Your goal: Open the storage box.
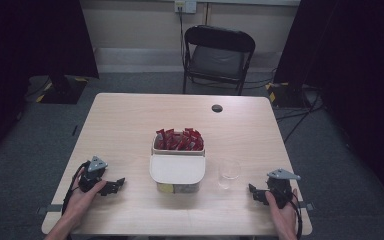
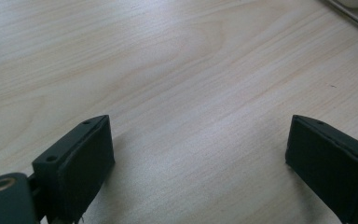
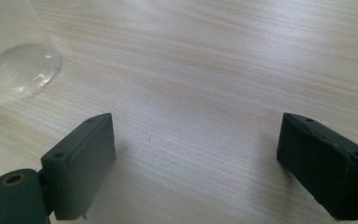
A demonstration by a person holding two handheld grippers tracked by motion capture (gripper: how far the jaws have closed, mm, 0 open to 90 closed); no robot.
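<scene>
Overall, pale wood counter (image 1: pixel 130 125) on grey carpet, folding chair (image 1: pixel 219 55) behind. Both grippers (left (image 1: pixel 121 183), right (image 1: pixel 251 190)) rest with jaws apart, empty; clear cup (image 1: pixel 229 172), seemingly empty, beside box (image 1: pixel 177 172).

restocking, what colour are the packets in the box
Red packets, standing in the white box; clearest in the high view.

1. High view: up above the near side of the table (image 1: pixel 130 120), looking forward and down, far enough to take in the whole top and a chair (image 1: pixel 219 55) behind.
2. Left gripper view: very close to the wood, low, looking along two black jaws toward the box (image 2: pixel 354 9).
3. Right gripper view: just as close and low, facing the glass (image 3: pixel 14 56).
4. Shared by all: the pale tabletop. Glass (image 1: pixel 229 172) shared by high and right views.
</scene>
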